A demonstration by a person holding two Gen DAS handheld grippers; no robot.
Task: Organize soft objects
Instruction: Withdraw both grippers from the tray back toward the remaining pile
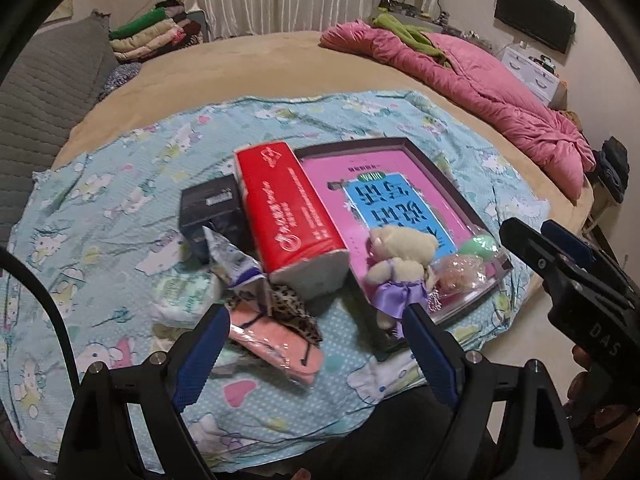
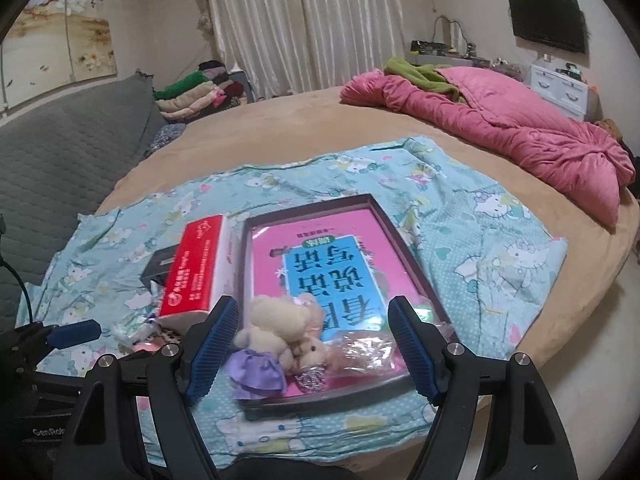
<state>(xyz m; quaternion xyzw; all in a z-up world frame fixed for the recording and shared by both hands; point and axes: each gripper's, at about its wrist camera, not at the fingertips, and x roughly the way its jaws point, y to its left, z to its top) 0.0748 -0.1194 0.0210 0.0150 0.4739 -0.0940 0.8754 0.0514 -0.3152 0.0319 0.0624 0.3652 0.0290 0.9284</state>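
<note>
A dark-rimmed tray with a pink and blue book in it lies on a blue cartoon-print cloth. A cream plush bear in a purple dress lies at the tray's near end, next to a clear bag of soft items. A red tissue pack, a leopard-print and pink cloth item and a white packet lie left of the tray. My left gripper is open above the pink item. My right gripper is open around the bear and bag, not touching.
A black box sits behind the tissue pack. A pink quilt lies at the bed's far right. Folded clothes are stacked at the back left, beside a grey headboard.
</note>
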